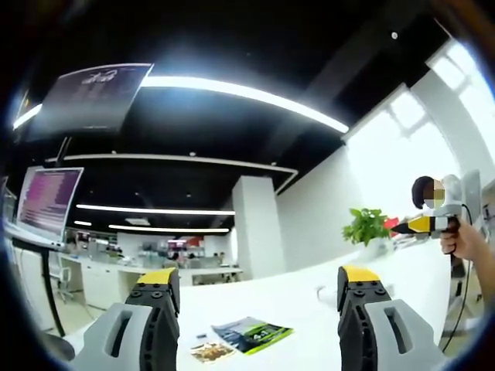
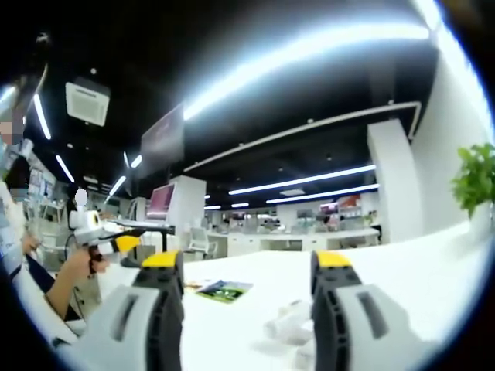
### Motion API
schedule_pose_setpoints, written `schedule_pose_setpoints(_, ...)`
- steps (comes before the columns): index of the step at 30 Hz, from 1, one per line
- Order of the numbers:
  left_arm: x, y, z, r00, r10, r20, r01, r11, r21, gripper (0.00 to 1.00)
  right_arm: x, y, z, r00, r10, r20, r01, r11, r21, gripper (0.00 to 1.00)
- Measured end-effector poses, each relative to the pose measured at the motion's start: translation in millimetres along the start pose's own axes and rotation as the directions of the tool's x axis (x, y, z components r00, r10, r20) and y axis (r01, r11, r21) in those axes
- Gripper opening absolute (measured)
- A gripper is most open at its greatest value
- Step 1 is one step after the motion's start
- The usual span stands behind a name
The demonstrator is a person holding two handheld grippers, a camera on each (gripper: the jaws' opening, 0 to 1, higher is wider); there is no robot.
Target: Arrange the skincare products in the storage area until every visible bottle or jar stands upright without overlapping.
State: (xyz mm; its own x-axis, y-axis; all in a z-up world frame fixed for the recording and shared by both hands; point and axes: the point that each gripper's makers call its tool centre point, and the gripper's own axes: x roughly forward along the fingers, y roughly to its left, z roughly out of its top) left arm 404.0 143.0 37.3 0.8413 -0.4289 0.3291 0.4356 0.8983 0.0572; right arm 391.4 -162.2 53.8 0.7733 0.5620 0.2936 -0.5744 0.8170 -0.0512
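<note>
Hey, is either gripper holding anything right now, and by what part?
Nothing is held: the left gripper and right gripper both stand open above the white table.

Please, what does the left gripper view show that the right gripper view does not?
Left gripper view: a hanging screen and a monitor on the left.
Right gripper view: a ceiling vent and white objects on the table, too blurred to identify.
Both: open claws, left claw, right claw, white table, potted plant, leaflets.

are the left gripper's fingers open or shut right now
Open. In the left gripper view the left gripper has its two yellow-tipped fingers well apart, with the white table and a brochure visible between them, nothing held.
</note>
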Motion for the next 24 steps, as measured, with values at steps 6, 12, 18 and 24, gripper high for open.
schedule_pose_setpoints(6,0.6,-2.1,-1.0,1.0,-0.005,-0.004,0.005,1.0,0.004,0.86,-0.1,0.0,0.8,1.0,0.001,0.001,-0.001,1.0,-0.001,0.67)
schedule_pose_setpoints(12,0.2,-0.7,-0.4,1.0,-0.002,-0.002,0.002,1.0,0.004,0.86,-0.4,-3.0,0.4,1.0,-0.012,0.0,0.012,1.0,-0.008,0.69)
schedule_pose_setpoints(18,-0.4,0.0,-0.5,1.0,0.0,-0.004,0.0,1.0,0.002,0.86,-1.5,-5.6,1.3,0.999,-0.032,-0.001,0.032,0.999,-0.027,0.71)
schedule_pose_setpoints(24,-0.8,0.1,-0.9,1.0,0.0,-0.008,0.0,1.0,0.004,0.86,-0.9,-4.6,0.3,1.0,-0.027,-0.006,0.027,0.999,-0.027,0.71)
